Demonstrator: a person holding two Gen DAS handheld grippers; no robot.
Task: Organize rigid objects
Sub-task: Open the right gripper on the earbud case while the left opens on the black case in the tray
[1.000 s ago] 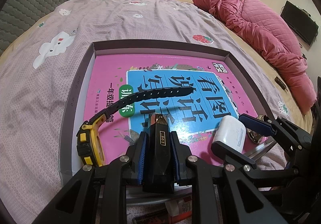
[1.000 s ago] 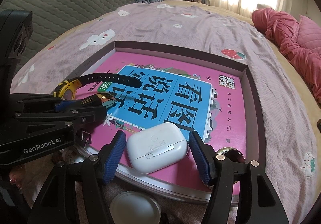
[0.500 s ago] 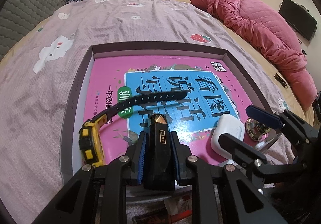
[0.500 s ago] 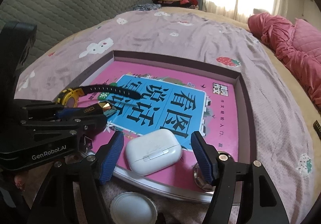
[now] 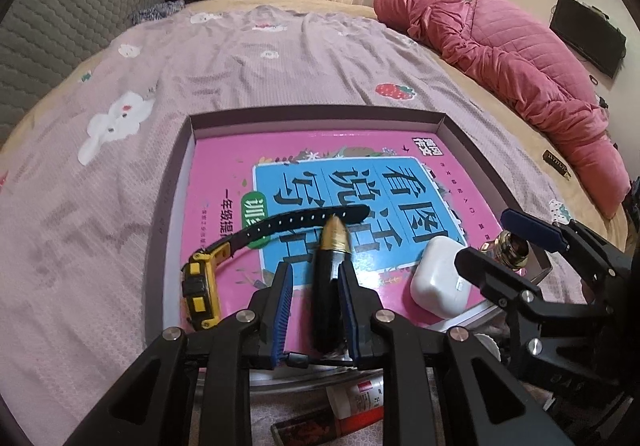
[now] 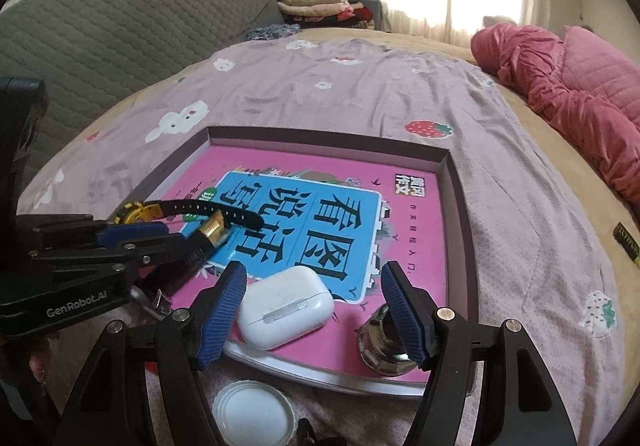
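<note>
A shallow dark purple tray (image 5: 472, 150) on the bed holds a pink book (image 5: 224, 182). My left gripper (image 5: 316, 270) is shut on a black tube with a gold tip (image 5: 335, 236); the tip reaches the strap of a yellow and black watch (image 5: 200, 294) lying on the book. From the right wrist view the same gripper (image 6: 160, 234) comes in from the left. My right gripper (image 6: 312, 274) is open. A white earbud case (image 6: 286, 306) rests on the book between its blue pads, touching neither. In the left wrist view the case (image 5: 438, 278) sits right of the tube.
A shiny metal cap (image 6: 384, 346) stands at the tray's near right corner, by my right finger. A white round lid (image 6: 252, 414) and a red and white tube (image 5: 360, 402) lie on the sheet in front of the tray. A pink quilt (image 5: 520, 58) lies at the bed's far right.
The right gripper's jaws spread wider off the earbud case and it drew back and up a little. The left gripper stayed shut on the tube, whose gold tip now shows by the watch strap.
</note>
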